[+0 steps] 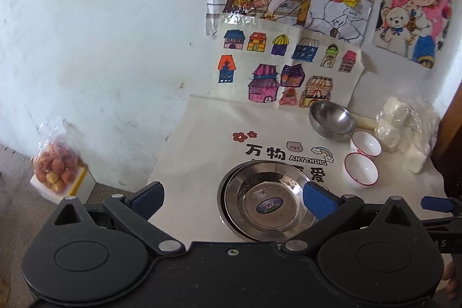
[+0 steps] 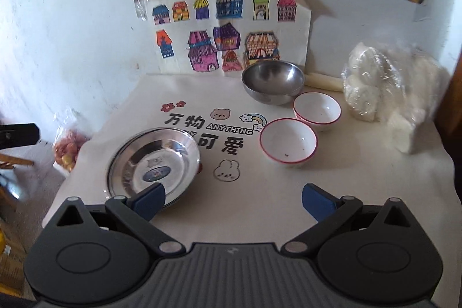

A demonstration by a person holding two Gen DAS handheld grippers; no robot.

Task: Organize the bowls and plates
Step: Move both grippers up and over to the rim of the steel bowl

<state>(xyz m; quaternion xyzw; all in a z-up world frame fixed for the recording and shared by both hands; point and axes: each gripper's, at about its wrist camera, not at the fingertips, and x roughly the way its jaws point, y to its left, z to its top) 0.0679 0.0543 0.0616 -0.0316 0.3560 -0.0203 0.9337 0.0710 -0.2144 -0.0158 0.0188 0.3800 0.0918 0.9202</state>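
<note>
Both grippers, left [image 1: 234, 199] and right [image 2: 234, 199], wide open, empty, above "ANYTHING" cloth [image 2: 179, 224].

Printed cloth [image 2: 288, 192], children's drawings [image 2: 219, 28] on wall, bagged white buns [image 2: 372, 85], bagged fruit [image 1: 56, 163] on floor

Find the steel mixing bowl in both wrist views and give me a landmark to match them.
Left wrist: the steel bowl sits right of centre, at the table's back, below the houses drawing.
Right wrist: the steel bowl sits just right of centre, again under the houses drawing.
Shared landmark: two red-rimmed white bowls lie just right of and nearer than it.
</note>
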